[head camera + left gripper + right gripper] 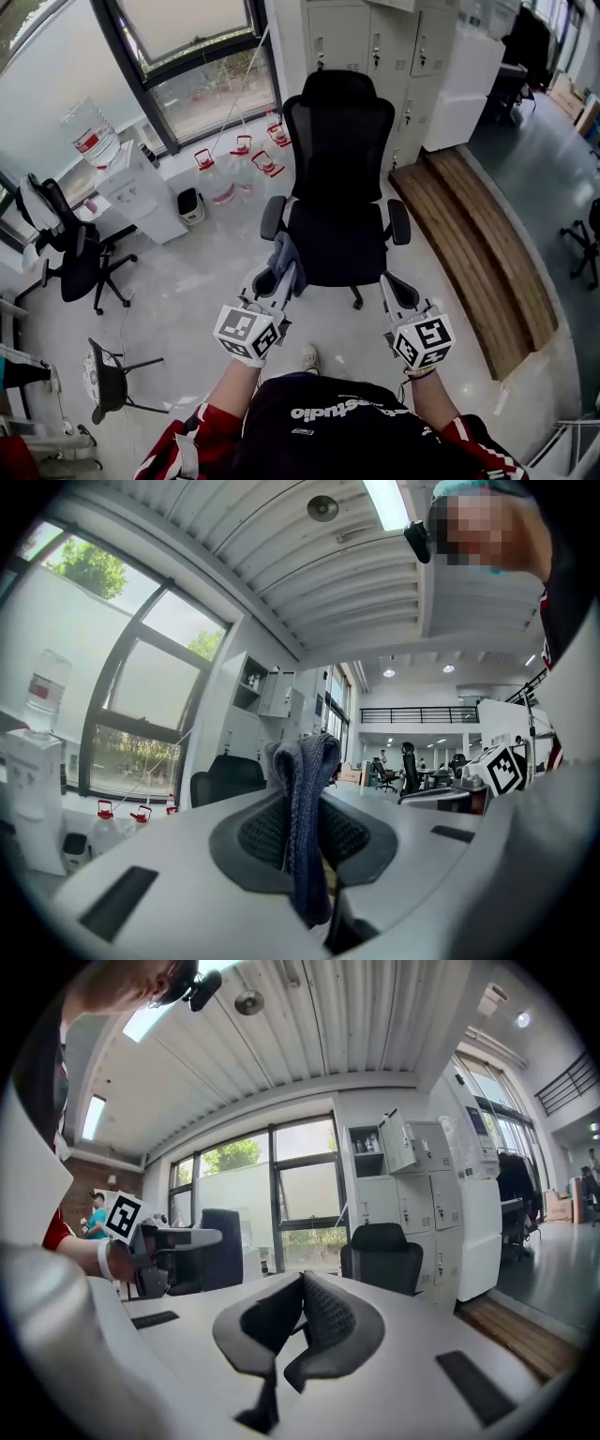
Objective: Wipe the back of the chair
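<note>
Here, the black office chair (pixel 339 187) stands just beyond the person, seat (pixel 336 246) on the near side and the mesh backrest (pixel 339 141) on the far side, upright, in front of the cabinets (pixel 375 47). The left gripper (pixel 279 279) is clamped on a folded blue-grey cloth (pixel 286 255); in the left gripper view the cloth (pixel 305 808) is seen pinched between the pads, its free end standing above them. The right gripper (pixel 392 289) is closed, pads meeting at the tips in its own view (pixel 302 1290), nothing between them. Both are held low at the seat's near edge, well short of the backrest, so the scene fits either a wipe about to be made or one already made; that cannot be settled. Risks, as judged: only a narrow fold is gripped, so the cloth could be dragged out by the mesh under pressure; the chair rides on a wheeled base (pixel 357 302) and could be rolled or swivelled away if pushed, with nothing bracing it; the armrests (pixel 272 217) could be struck on a reach over the seat.
</note>
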Tool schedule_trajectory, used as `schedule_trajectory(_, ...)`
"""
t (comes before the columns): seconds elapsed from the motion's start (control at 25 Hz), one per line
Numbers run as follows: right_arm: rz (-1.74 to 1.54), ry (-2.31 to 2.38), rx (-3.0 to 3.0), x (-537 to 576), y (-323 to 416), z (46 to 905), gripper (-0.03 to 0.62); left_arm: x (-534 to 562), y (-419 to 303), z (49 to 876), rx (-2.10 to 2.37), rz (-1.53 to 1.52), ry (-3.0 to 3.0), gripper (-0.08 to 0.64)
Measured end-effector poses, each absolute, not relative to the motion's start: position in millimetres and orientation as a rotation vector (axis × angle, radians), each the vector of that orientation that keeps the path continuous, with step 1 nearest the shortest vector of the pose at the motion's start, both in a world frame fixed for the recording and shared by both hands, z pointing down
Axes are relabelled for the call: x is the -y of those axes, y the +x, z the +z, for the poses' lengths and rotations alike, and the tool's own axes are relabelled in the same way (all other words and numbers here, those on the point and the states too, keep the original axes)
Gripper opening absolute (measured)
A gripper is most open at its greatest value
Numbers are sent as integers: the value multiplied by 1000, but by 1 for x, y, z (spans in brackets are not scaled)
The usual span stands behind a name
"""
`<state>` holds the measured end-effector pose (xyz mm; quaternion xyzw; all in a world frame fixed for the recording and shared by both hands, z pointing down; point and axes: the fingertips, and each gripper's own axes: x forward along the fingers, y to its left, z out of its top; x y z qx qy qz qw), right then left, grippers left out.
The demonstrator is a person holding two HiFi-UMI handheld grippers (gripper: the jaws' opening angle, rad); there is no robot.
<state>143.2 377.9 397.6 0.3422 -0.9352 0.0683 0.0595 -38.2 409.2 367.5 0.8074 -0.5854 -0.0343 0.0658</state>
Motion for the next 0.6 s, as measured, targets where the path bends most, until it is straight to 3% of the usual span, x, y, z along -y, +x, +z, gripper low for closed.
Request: schedule_trajectory(0.6,124,1069,2910,-439,195,387,15,-475,35,382,1760,-50,2503,61)
